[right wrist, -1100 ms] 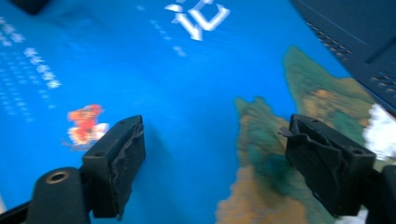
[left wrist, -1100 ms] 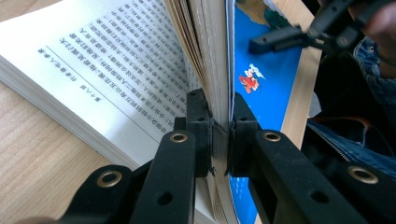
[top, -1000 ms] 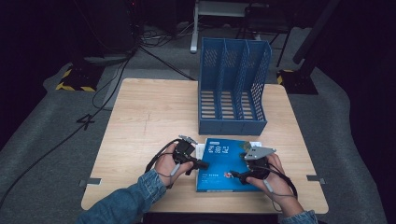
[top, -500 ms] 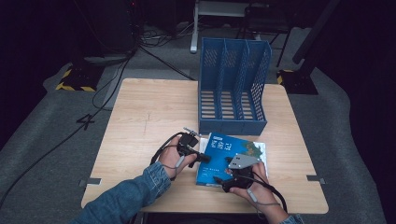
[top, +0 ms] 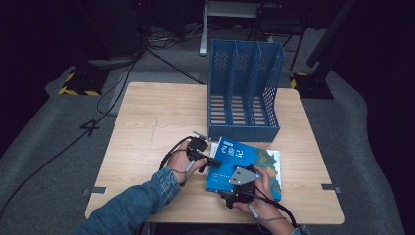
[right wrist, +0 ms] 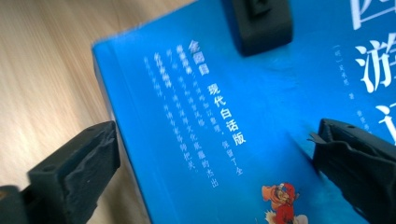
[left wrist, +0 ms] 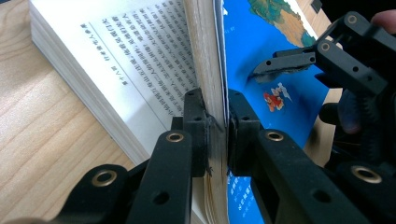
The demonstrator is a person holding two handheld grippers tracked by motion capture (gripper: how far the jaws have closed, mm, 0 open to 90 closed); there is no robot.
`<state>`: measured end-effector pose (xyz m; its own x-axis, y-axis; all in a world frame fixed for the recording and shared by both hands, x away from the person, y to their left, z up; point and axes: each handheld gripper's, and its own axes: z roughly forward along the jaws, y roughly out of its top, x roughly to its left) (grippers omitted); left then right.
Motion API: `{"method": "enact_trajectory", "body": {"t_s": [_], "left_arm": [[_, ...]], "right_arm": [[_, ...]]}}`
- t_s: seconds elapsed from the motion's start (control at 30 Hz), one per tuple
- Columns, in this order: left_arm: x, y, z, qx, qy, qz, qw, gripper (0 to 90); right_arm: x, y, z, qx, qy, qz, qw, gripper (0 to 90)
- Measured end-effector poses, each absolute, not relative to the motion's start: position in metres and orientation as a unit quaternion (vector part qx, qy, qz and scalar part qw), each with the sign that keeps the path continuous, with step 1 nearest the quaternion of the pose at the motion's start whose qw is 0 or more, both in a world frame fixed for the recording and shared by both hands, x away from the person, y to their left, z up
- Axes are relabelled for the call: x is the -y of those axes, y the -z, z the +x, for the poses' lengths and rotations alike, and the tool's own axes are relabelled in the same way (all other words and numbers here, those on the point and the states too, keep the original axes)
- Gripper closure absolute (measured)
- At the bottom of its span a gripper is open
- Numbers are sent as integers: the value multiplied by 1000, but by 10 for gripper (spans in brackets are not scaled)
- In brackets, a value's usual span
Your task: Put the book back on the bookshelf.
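Right tool (top: 234,172) newly over book (top: 264,164)

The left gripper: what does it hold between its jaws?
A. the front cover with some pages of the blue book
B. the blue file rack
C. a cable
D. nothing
A: in the left gripper view, the left gripper is shut on the lifted cover and pages of the blue book.

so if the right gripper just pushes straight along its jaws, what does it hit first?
Probably the left gripper, clamped on the blue book ahead. The open right gripper rides just over the cover, so it may scrape that first; depth is unclear.
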<state>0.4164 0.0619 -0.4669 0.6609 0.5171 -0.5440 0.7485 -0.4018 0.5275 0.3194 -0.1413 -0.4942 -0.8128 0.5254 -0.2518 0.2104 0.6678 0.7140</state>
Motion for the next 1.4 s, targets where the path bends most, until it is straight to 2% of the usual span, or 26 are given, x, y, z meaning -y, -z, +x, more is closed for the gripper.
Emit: {"method": "enact_trajectory", "body": {"t_s": [0.1,0.27,0.6,0.67,0.83,0.93,1.0,1.4], "left_arm": [[-64,467,416,-385,144,822,395,810],[-65,467,411,-380,126,821,406,832],[-67,467,407,-383,135,814,416,832],[-66,470,404,-379,151,826,389,805],[-64,472,397,-374,153,835,373,757],[-65,471,398,-379,166,830,374,779],[-67,469,400,-383,180,825,374,830],[-64,448,407,-386,212,814,378,839]], "right_arm": [[138,498,317,-892,-327,183,252,2],[141,499,321,-892,-335,174,250,2],[153,497,329,-901,-338,145,232,5],[154,497,329,-900,-340,145,231,5],[152,497,328,-899,-338,153,231,0],[151,497,327,-897,-339,163,232,0],[150,497,325,-893,-342,174,234,0],[140,486,317,-871,-361,191,271,0]]}}
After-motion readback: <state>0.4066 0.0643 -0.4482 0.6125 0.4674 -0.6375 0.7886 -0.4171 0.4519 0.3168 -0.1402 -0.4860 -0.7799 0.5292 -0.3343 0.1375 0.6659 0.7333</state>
